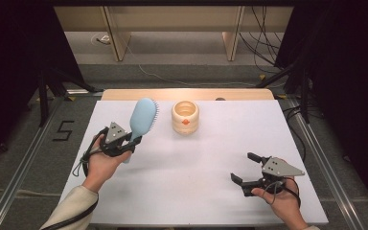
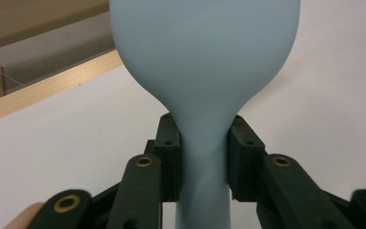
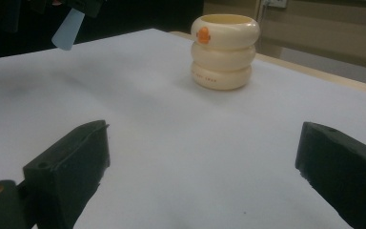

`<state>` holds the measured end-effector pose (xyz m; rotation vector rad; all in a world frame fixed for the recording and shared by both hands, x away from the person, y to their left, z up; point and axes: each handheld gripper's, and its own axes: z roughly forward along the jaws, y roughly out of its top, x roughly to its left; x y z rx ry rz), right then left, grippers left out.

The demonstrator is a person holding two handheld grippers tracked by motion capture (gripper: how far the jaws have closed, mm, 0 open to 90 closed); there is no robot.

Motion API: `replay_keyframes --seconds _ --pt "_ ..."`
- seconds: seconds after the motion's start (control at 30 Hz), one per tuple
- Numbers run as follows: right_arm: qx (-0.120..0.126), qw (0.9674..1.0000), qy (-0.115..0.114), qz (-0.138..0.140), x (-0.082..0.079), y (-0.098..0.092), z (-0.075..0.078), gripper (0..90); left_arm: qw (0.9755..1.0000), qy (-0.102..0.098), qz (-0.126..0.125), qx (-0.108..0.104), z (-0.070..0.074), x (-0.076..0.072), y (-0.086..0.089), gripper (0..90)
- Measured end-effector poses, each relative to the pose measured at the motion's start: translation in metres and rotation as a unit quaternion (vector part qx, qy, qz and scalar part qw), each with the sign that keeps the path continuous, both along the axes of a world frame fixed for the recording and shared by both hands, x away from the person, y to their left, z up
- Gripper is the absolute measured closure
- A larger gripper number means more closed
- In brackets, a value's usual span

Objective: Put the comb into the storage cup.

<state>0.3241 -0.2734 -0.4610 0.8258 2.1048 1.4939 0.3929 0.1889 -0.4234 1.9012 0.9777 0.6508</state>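
**You held the brush up in your left claw**

The blue brush [image 1: 143, 119] was in the air over the left side of the white table [image 1: 191, 191]. Its big round head pointed away from you and its bristles faced right, toward the cup [image 1: 185, 117]. Your left claw [image 1: 133, 142] was squeezed tight on the thin neck of the brush, one jaw on each side, just under the head. The handle stuck out below the jaws. The cream cup stood upright near the far edge of the table, just right of the brush head, not touching it. It had an orange mark on its side. Your right claw [image 1: 248, 167] was low at the near right, well apart from the cup. Its jaws were wide, with nothing between them.
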Motion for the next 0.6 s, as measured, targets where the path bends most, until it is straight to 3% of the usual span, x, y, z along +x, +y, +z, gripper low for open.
replay_keyframes --seconds 0.6 --pt "0.0 1.0 0.0 0.0 0.0001 0.0 -0.0002 5.1 0.9999 -0.009 0.004 -0.008 0.0038 0.0024 -0.003 69.5"
